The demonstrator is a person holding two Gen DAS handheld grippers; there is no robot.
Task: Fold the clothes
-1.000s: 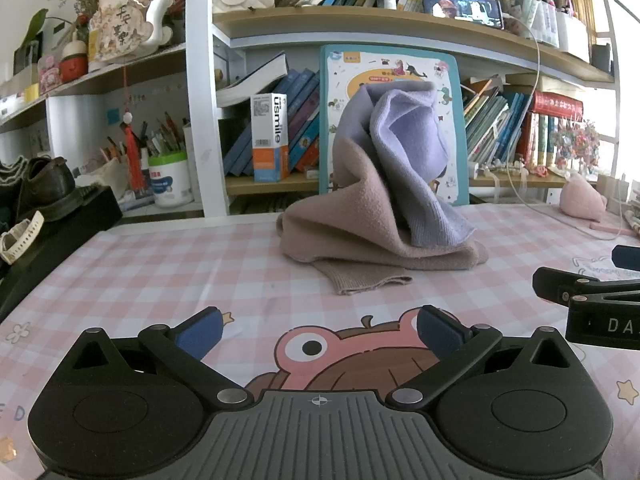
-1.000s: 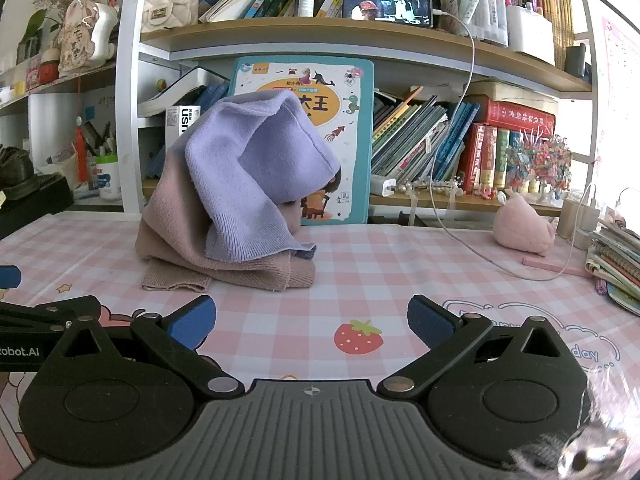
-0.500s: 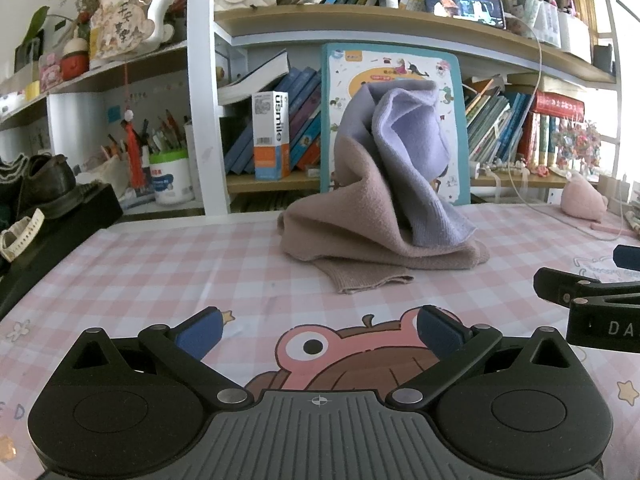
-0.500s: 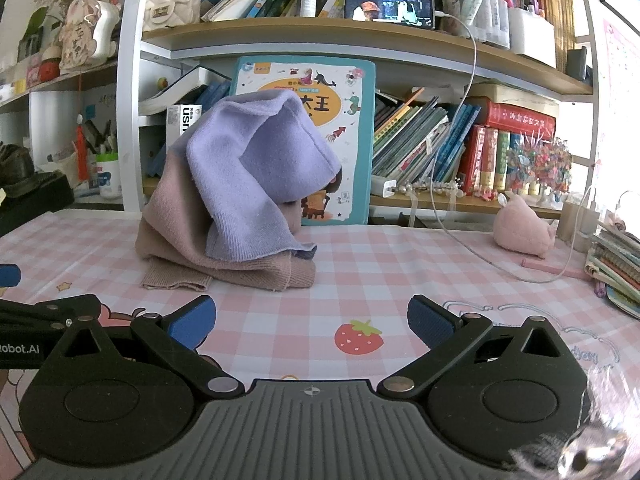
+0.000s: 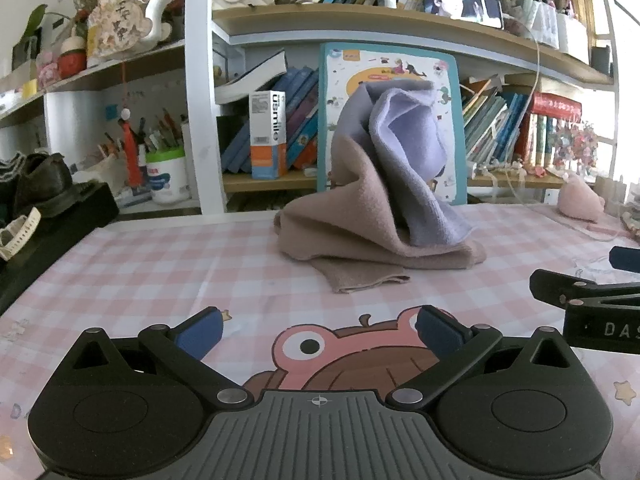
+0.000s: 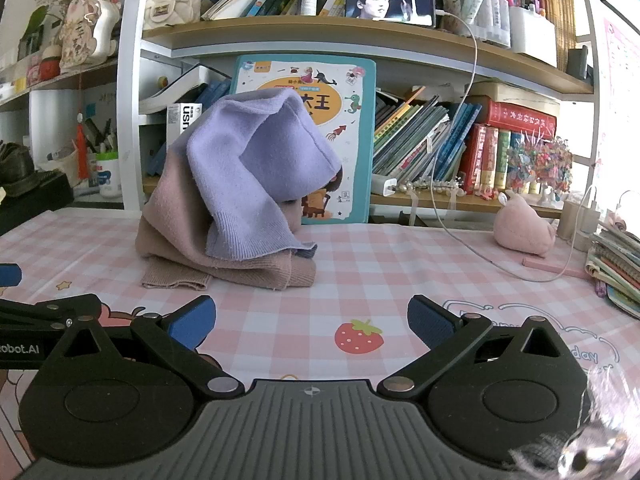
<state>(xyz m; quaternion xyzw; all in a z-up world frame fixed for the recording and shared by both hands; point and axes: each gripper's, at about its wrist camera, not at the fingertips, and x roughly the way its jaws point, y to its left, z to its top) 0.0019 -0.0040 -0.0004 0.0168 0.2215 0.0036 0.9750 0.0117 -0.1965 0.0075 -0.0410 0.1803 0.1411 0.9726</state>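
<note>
With both my left gripper (image 5: pixel 319 330) and right gripper (image 6: pixel 311 322) spread empty, the heaped sweater (image 6: pixel 240 200) lies well ahead on the tablecloth (image 6: pixel 400 264).

**Readable text**

The orange-white box (image 5: pixel 267 135) on my shelf reads "usmile". My right gripper (image 5: pixel 592 308), seen from the left, shows "DAS"; my left gripper (image 6: pixel 28 330), seen from the right, shows "obot.AI". The tabletop cloth (image 6: pixel 582 357) reads "day".

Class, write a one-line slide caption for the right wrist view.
Open right gripper faces a crumpled purple-and-tan sweater on the checked tablecloth.
</note>
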